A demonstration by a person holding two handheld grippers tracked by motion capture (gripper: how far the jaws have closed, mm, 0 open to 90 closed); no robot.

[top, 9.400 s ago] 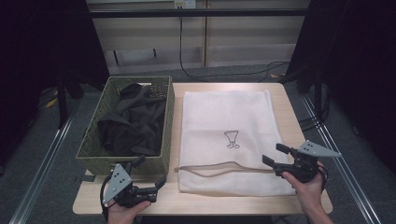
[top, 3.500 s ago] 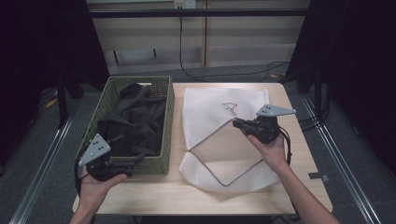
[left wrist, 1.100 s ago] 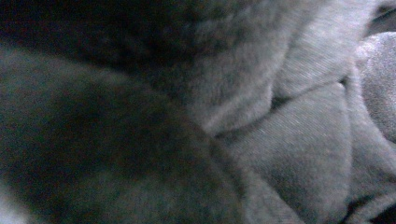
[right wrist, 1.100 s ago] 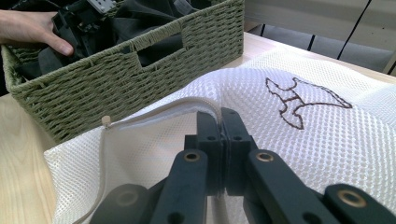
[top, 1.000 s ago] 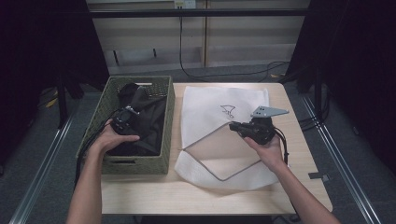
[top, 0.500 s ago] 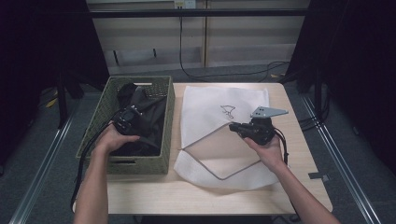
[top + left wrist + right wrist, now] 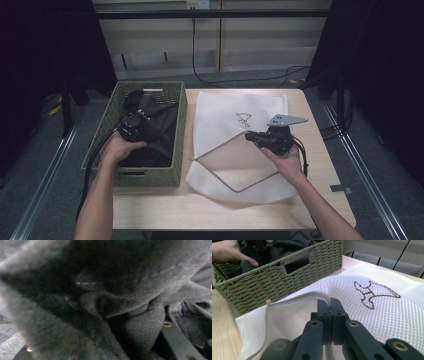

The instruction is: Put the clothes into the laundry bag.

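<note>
Now our left claw, its jaws just closing into the dark garment in the wicker basket, lies left of the mesh laundry bag whose zipper edge our right claw pinches open.

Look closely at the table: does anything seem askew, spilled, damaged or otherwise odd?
Nothing looks damaged or spilled. The white mesh bag lies rumpled, its zipped edge lifted open by the right gripper, on purpose. The left gripper, whose jaws have just been closing, is buried in the dark clothes in the green basket.
</note>
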